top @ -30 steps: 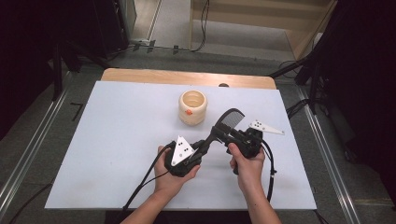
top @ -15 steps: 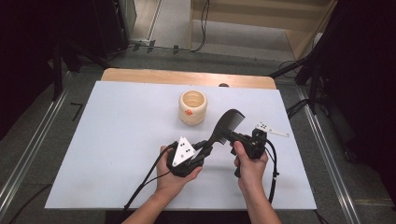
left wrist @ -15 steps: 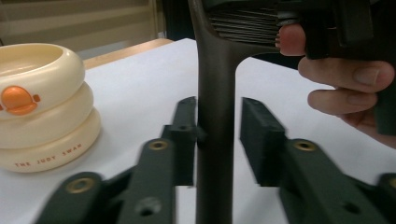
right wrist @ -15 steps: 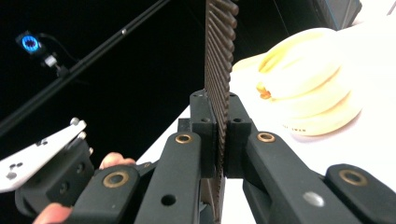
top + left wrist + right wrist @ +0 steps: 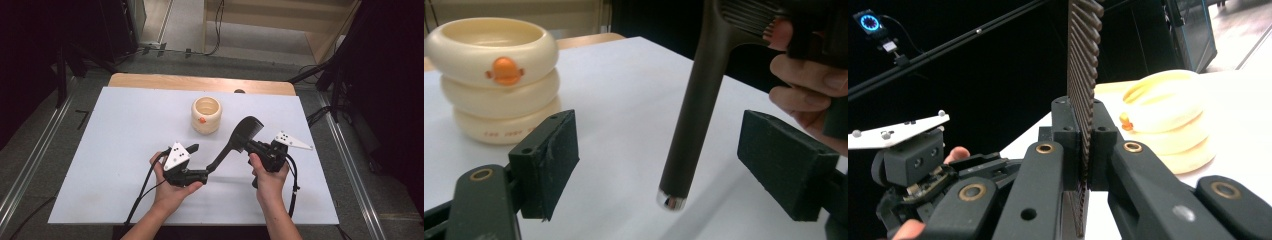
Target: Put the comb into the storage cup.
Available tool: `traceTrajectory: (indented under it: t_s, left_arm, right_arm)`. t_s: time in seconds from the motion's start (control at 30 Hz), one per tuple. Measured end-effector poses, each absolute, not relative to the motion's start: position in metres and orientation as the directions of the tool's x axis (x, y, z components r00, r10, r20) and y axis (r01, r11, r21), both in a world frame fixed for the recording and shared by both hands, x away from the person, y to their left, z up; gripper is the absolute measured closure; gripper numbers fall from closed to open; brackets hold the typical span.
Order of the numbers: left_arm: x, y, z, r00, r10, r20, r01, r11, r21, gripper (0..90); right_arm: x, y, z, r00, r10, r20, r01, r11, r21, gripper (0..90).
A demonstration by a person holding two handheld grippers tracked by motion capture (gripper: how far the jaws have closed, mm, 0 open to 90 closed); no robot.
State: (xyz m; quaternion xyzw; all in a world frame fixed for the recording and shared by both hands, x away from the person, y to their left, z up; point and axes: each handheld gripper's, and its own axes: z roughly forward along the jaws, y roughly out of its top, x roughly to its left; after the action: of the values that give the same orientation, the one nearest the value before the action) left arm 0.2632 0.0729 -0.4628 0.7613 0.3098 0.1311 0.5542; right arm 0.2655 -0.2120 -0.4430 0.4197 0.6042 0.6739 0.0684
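right hand-held gripper [image 5: 254,146]: jaws clamped on the toothed head of the comb [image 5: 235,142]; the right gripper view has the tooth row pinched edge-on between both pads, teeth running up out of the top of frame
left hand-held gripper [image 5: 204,175]: jaws spread wide, one each side of the comb handle; the left gripper view shows clear gaps on both sides, neither pad touching it
comb: dark brown, one-piece, lifted off the table [image 5: 120,130] and slanting from the head at upper right down to the handle end at lower left; handle tip has a shiny metal cap, sitting between the left pads and just above the white surface
comb location: near the front middle of the table, bridging the two grippers, in front of the cup
cup [image 5: 206,115]: cream, stacked-ring shape with a small orange knob on the side, upright, towards the far middle of the table; apart from comb and both grippers
left hand [image 5: 170,187]: wrapped round the left gripper body, grey plate on top
right hand [image 5: 267,177]: round the right gripper; in the left gripper view its fingers [image 5: 804,82] show just beside the comb head
table: white top, wooden strip along the far edge
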Motion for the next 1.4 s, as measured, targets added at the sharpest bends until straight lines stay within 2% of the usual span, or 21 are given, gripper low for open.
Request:
traceTrajectory:
  t_s: [0.07, 0.1, 0.43, 1.4]
  left_arm:
    - [0.263, 0.081, -0.463, 0.772, 0.616, -0.154, 0.327, -0.177, 0.928, 8.3]
    - [0.263, 0.085, -0.463, 0.775, 0.611, -0.161, 0.328, -0.172, 0.929, 0.4]
    - [0.264, 0.121, -0.468, 0.757, 0.631, -0.169, 0.332, -0.149, 0.932, 0.0]
    - [0.256, 0.209, -0.482, 0.679, 0.721, -0.140, 0.331, -0.130, 0.935, 0.0]
  right_arm:
    - [0.266, -0.212, -0.443, -0.641, 0.608, 0.469, 0.403, -0.254, 0.879, 84.8]
    - [0.266, -0.211, -0.442, -0.643, 0.611, 0.462, 0.395, -0.252, 0.883, 84.8]
    - [0.267, -0.211, -0.437, -0.648, 0.647, 0.401, 0.336, -0.230, 0.913, 84.7]
    - [0.277, -0.213, -0.432, -0.629, 0.694, 0.352, 0.292, -0.208, 0.933, 84.7]
